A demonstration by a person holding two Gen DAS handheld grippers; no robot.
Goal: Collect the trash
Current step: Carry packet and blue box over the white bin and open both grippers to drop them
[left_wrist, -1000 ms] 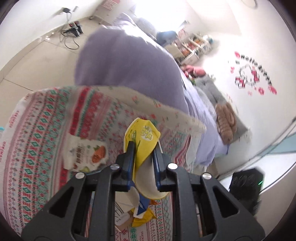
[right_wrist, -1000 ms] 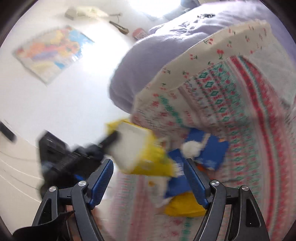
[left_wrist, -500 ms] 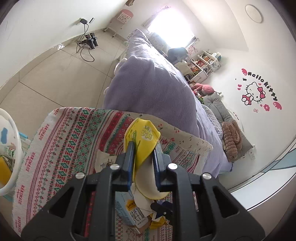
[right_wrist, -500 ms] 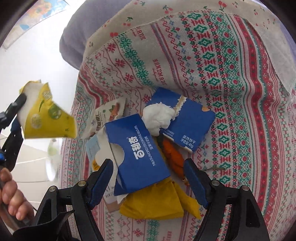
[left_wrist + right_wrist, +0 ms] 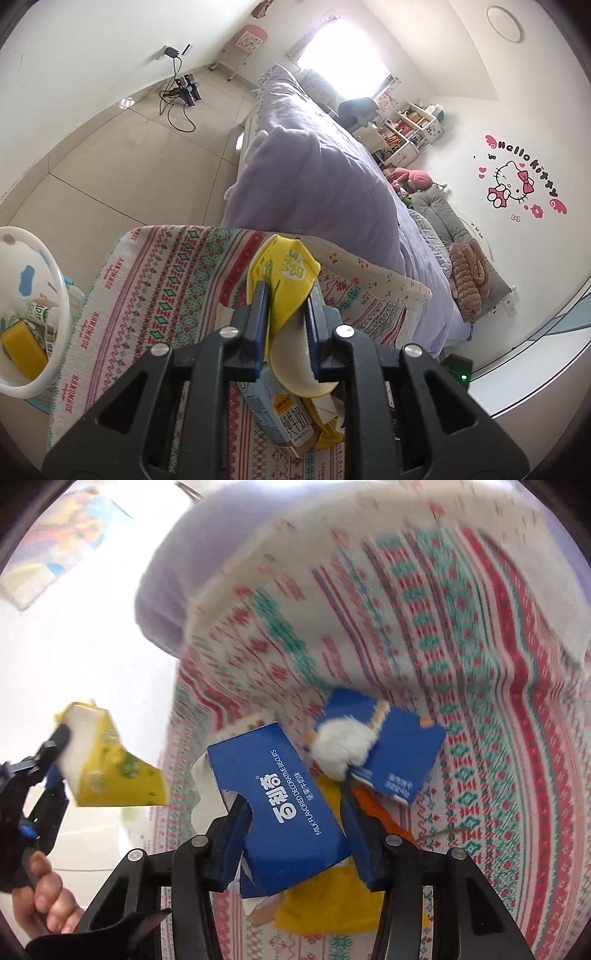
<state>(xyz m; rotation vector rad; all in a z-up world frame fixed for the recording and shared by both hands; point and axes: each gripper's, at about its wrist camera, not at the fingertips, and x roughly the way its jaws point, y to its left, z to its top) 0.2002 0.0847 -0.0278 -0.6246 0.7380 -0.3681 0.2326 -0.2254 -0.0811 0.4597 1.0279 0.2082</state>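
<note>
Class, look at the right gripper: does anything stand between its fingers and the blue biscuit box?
Nothing visible does. The right gripper is closing with the blue biscuit box already between its fingers; the white tissue wad lies beyond, clear of them.

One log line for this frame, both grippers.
left gripper: shut on yellow carton, lifted | right gripper: closing around blue biscuit box | bin: beside cloth

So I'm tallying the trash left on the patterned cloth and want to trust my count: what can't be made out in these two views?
- Left wrist view: the left gripper and its crumpled yellow wrapper cover most of the pile; only a milk carton shows.
- Right wrist view: the blue biscuit box between the closing right gripper hides what lies beneath; a flat yellow packet is partly covered.
- Right wrist view: motion blur smears the patterned cloth.
</note>
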